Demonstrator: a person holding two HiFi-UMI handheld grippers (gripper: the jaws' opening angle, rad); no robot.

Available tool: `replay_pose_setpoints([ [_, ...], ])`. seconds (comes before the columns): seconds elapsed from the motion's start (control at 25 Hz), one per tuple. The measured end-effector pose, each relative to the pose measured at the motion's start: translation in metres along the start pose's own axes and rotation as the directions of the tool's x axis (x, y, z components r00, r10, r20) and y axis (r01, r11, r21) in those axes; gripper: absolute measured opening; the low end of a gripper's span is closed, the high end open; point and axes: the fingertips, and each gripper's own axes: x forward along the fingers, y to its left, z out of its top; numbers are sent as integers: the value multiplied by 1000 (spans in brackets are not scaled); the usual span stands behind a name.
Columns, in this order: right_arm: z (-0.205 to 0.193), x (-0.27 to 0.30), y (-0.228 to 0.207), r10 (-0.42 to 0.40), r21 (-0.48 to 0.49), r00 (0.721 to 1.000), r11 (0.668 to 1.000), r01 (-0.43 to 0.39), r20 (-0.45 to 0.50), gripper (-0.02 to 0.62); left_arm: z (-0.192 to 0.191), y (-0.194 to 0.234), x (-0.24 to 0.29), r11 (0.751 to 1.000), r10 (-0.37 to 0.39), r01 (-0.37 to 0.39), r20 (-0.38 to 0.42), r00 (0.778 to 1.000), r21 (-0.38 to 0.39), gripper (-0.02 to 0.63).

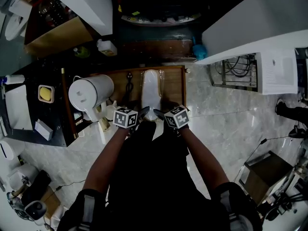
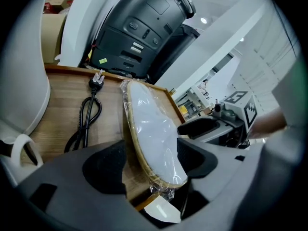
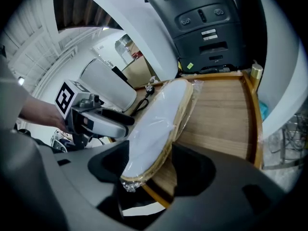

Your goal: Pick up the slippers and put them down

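Slippers point(image 1: 150, 91), a white pair wrapped in clear plastic, lie lengthwise on a wooden tray point(image 1: 174, 88), heel toward the person. The heel reaches the tray's near edge, where crumpled wrap sticks out.

The left gripper point(image 1: 143, 112) and right gripper point(image 1: 159, 113) meet at that heel, pointing steeply down, their marker cubes side by side.

In the left gripper view the jaws stand wide apart around the heel of the slippers point(image 2: 151, 134). Neither pad presses on it, and tray wood shows between the left pad and the tan sole edge.

The right gripper view shows the same. Its jaws are spread on either side of the heel point(image 3: 156, 129), with gaps on both sides, so nothing is gripped.

A black cord point(image 1: 129, 83) lies on the tray left of the slippers, and a white jug point(image 1: 90, 93) stands at the tray's left edge.
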Motion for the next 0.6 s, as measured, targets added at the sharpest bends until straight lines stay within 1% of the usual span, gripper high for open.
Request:
replay_pose_setpoints([
  [0.2,5,-10,9,6,-27,1000,1000,-5,15,265,9,-13,-10,999,-28,27,37,999,40,321],
  [0.36,13,-24,23,32,-62,999,998,-29,35,259,18,-32,-20,994,-74,68,67,995,88,316],
  [0.6,23,-44,38,50,-98,994,994,-40,95,179,30,-59,-41,983,-118,100,114,986,155,274],
])
